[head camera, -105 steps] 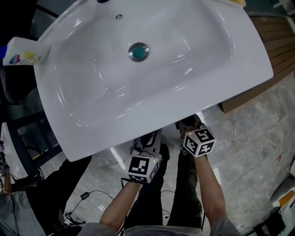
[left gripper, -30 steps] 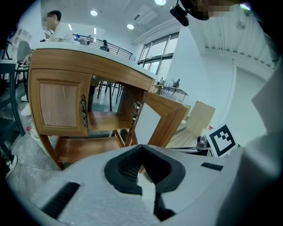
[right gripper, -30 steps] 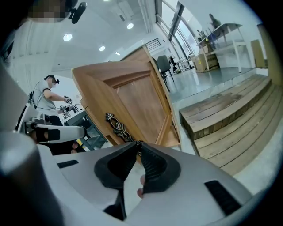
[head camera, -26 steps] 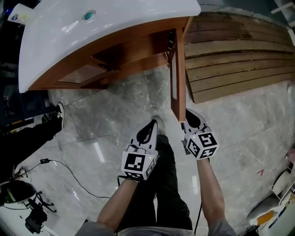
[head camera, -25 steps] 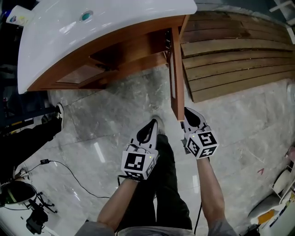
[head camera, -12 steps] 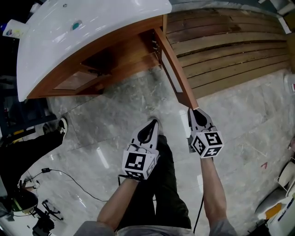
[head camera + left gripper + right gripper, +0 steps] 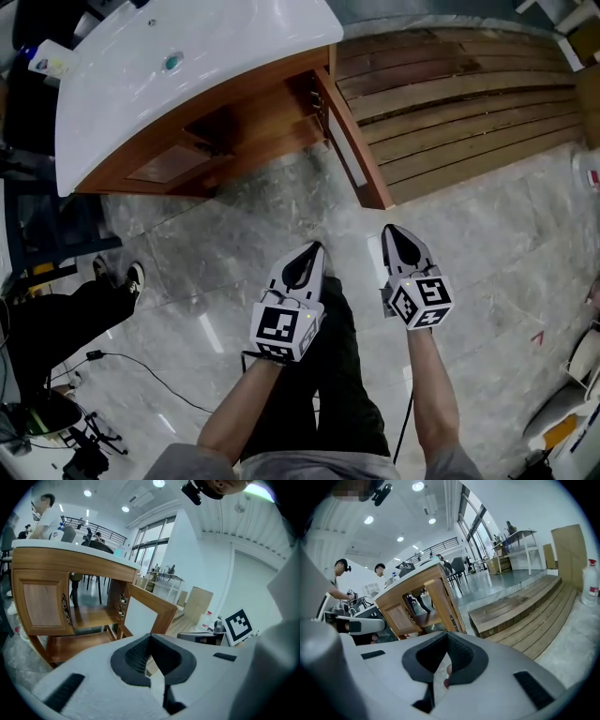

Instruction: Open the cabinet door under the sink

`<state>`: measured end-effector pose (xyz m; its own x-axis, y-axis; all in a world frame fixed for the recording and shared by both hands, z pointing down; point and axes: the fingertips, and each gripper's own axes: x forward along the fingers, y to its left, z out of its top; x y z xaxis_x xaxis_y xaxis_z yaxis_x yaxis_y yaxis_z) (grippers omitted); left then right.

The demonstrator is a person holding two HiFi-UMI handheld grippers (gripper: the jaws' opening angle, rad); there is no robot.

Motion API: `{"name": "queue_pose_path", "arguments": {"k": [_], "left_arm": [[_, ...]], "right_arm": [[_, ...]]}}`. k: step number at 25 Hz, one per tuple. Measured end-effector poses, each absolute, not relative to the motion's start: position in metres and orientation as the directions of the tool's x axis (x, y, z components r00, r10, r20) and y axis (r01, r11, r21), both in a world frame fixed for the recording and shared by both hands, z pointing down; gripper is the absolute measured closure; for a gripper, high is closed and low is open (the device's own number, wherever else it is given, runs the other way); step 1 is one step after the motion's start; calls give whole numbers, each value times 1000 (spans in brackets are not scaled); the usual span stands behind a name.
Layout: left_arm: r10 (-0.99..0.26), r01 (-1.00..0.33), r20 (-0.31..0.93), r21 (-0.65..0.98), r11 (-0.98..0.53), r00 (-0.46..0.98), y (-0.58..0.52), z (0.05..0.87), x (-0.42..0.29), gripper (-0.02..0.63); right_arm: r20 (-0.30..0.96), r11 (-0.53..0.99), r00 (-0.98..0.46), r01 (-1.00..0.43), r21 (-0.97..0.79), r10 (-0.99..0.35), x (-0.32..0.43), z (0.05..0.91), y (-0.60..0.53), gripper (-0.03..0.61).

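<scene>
While both pairs of jaws sit closed on nothing, the left gripper (image 7: 307, 255) and right gripper (image 7: 394, 234) hang over the grey marble floor (image 7: 234, 244). The right one is near, apparently clear of, the brown wooden cabinet door (image 7: 352, 150), which is swung open under the white ceramic sink (image 7: 187, 66).

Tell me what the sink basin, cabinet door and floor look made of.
Sink basin: likely glazed ceramic, white with glossy highlights.
Cabinet door: reddish-brown wood frame, seemingly varnished; its pale inset panel is unclear.
Floor: polished grey stone or stone-look tile, veined and reflecting lights.
</scene>
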<state>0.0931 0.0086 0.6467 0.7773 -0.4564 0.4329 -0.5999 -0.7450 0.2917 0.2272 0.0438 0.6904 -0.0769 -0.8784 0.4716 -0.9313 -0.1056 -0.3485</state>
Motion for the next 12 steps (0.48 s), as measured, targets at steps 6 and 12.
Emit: {"name": "queue_pose_path", "arguments": {"k": [6, 12], "left_arm": [[-474, -592, 381, 305, -746, 794, 11, 571, 87, 606], [-512, -580, 284, 271, -768, 811, 11, 468, 93, 606]], "right_arm": [[400, -57, -81, -945, -321, -913, 213, 599, 46, 569], [304, 23, -108, -963, -270, -947, 208, 485, 46, 569]]}}
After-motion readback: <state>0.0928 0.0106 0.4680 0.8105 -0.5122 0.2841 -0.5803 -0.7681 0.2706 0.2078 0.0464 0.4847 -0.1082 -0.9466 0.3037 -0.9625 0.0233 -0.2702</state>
